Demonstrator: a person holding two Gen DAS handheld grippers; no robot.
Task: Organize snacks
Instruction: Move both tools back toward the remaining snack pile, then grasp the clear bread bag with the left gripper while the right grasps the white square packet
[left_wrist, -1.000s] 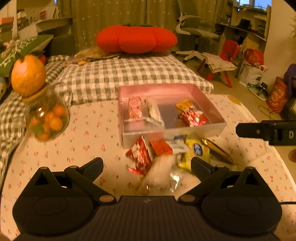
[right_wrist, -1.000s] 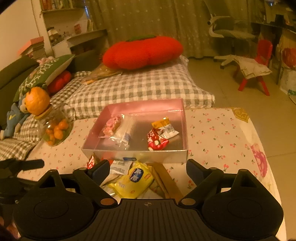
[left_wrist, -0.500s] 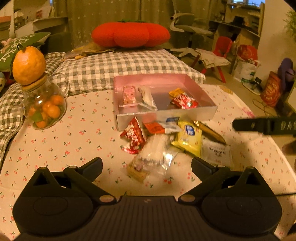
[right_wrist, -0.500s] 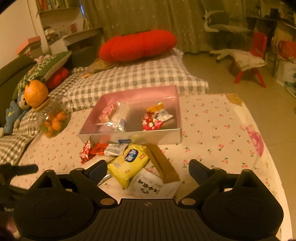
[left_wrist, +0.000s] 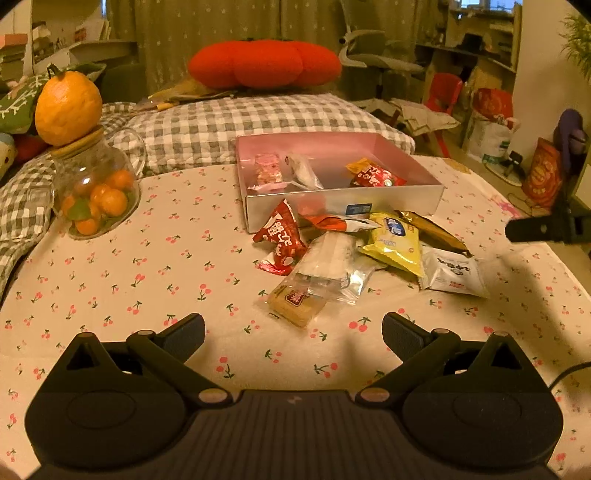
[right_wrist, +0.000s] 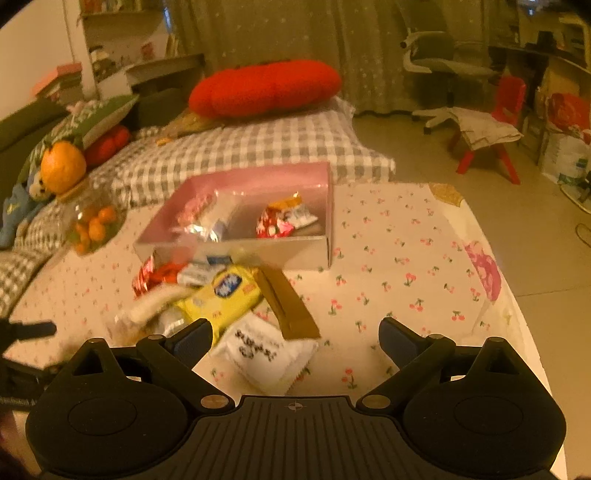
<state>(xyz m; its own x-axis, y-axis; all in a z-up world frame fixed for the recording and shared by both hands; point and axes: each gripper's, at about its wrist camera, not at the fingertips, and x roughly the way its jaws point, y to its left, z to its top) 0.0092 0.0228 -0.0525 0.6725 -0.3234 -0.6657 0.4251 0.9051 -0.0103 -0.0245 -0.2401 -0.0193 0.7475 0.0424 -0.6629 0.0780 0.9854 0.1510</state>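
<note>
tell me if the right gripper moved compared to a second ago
Yes. In its own view the pink box has slid up and away and the white packet now lies near the fingers, so the right gripper backed off, open and empty.

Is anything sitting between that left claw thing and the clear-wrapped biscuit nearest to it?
No. Only bare cherry-print tablecloth lies between the left gripper, jaws open, and the clear-wrapped biscuit pack. The other snacks lie beyond it, toward the pink box.
</note>
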